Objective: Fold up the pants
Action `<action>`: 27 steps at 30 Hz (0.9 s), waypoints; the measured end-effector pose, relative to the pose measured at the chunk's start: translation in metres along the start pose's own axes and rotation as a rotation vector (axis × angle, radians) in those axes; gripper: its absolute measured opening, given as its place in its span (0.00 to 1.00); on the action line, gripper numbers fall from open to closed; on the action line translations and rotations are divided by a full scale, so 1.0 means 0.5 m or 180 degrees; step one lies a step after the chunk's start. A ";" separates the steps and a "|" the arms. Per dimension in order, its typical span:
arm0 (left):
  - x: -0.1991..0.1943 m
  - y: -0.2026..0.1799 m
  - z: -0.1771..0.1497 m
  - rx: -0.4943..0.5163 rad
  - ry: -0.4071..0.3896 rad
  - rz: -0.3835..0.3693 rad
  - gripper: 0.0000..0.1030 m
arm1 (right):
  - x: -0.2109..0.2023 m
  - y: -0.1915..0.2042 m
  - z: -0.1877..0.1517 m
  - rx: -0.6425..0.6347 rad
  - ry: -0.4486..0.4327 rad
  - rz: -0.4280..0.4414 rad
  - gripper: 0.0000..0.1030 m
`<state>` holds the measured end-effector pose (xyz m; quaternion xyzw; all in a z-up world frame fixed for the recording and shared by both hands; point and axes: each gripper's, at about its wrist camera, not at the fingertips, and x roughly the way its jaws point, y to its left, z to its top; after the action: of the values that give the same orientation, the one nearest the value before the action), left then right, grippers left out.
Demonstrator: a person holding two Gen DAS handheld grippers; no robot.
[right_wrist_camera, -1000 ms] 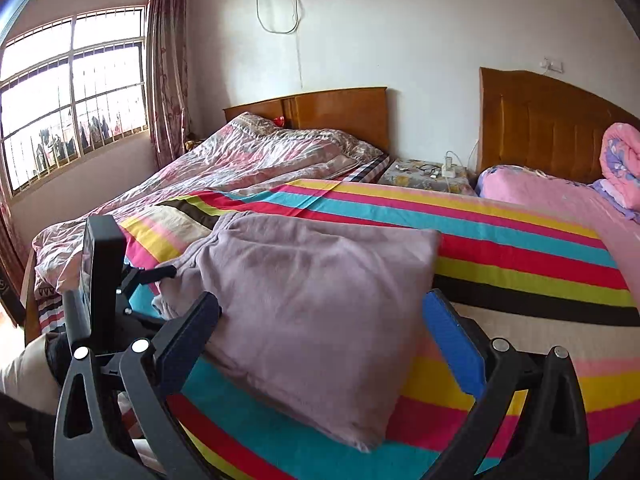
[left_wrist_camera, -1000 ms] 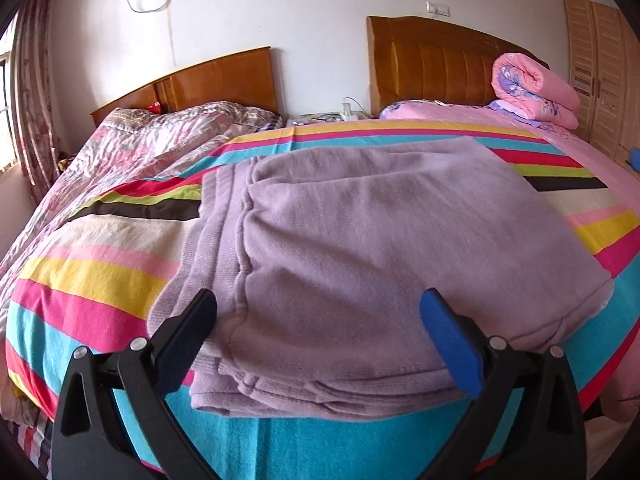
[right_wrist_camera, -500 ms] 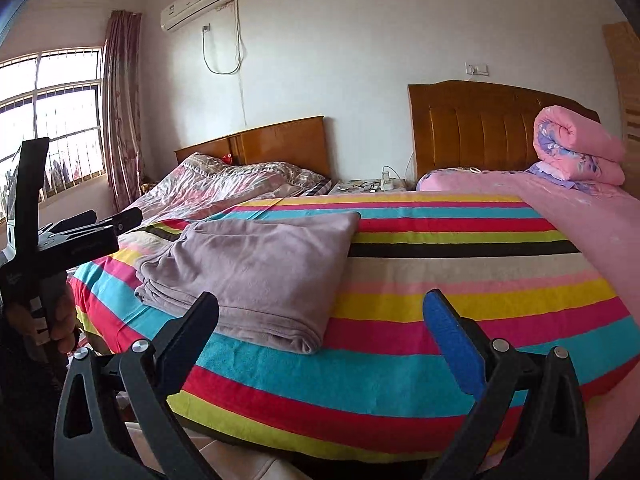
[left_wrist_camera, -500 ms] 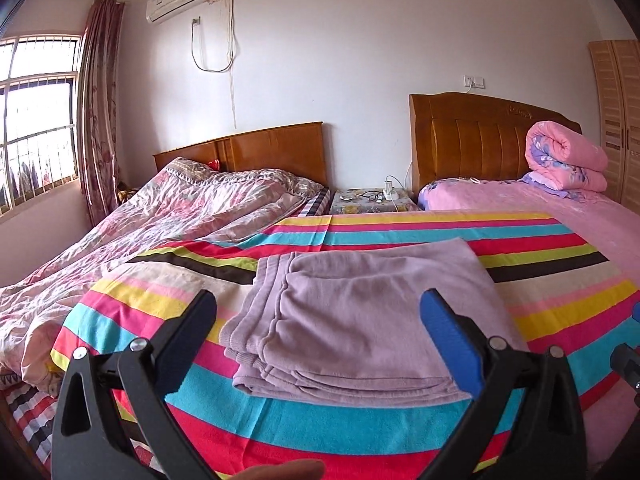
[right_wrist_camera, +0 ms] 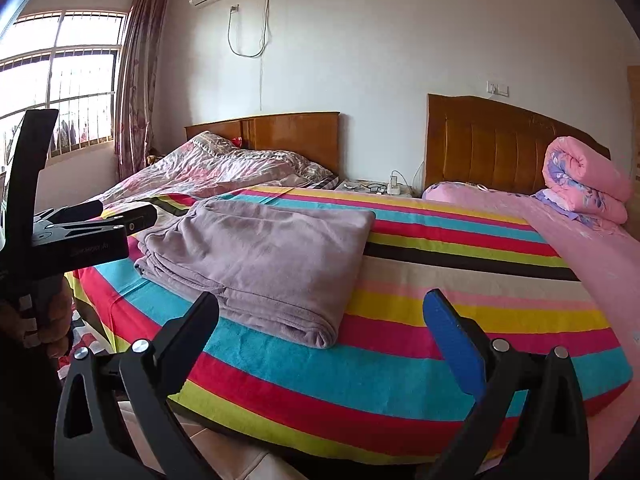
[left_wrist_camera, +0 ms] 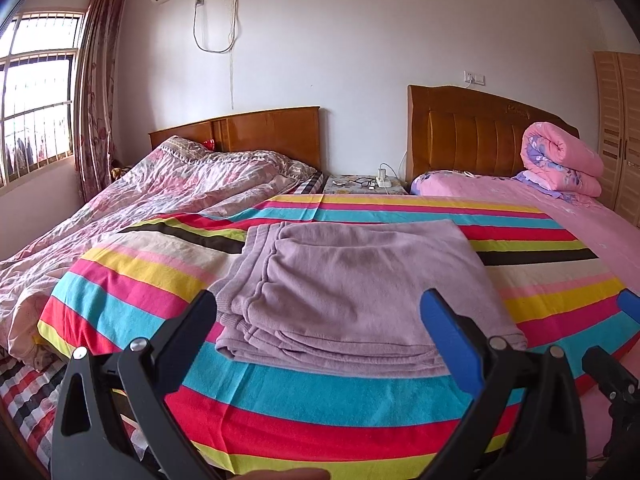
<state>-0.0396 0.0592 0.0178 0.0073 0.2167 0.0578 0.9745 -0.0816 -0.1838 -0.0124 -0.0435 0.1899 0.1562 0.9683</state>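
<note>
The lilac pants (left_wrist_camera: 352, 288) lie folded in a flat rectangular stack on the striped bedsheet (left_wrist_camera: 320, 396), close to the bed's near edge. My left gripper (left_wrist_camera: 319, 303) is open and empty, held back from the bed with the pants beyond its fingers. In the right wrist view the pants (right_wrist_camera: 264, 252) sit left of centre on the sheet (right_wrist_camera: 460, 304). My right gripper (right_wrist_camera: 320, 303) is also open with nothing in it, off the bed's edge. The left gripper (right_wrist_camera: 116, 216), held by a hand, shows at that view's left, beside the pants and apart from them.
A rolled pink quilt (left_wrist_camera: 560, 160) rests by the right headboard (left_wrist_camera: 472, 132). A second bed with a floral duvet (left_wrist_camera: 168, 192) adjoins on the left. A small nightstand (left_wrist_camera: 364, 184) stands between the headboards. A wardrobe (left_wrist_camera: 620, 128) is at far right.
Both grippers have drawn back from the bed, so the pants look smaller and farther away. The folded pants have not moved. Both stay open.
</note>
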 end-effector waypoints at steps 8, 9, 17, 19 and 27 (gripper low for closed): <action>-0.001 0.001 -0.005 -0.0021 0.0018 -0.0004 0.99 | 0.003 0.006 -0.001 -0.0023 0.0025 0.0007 0.96; 0.000 0.001 -0.005 -0.0023 0.0022 -0.0005 0.99 | 0.003 0.006 -0.001 -0.0016 0.0028 0.0007 0.96; 0.002 0.000 -0.005 -0.0030 0.0036 -0.0007 0.99 | 0.008 0.006 0.000 0.0000 0.0061 0.0021 0.96; 0.003 0.001 -0.007 -0.0038 0.0041 -0.0007 0.99 | 0.009 0.006 -0.001 0.0001 0.0065 0.0026 0.96; 0.003 0.001 -0.011 -0.0045 0.0051 -0.0005 0.99 | 0.013 0.005 -0.002 0.0014 0.0077 0.0028 0.96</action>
<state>-0.0408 0.0596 0.0125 -0.0002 0.2241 0.0585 0.9728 -0.0771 -0.1800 -0.0160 -0.0424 0.2022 0.1595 0.9653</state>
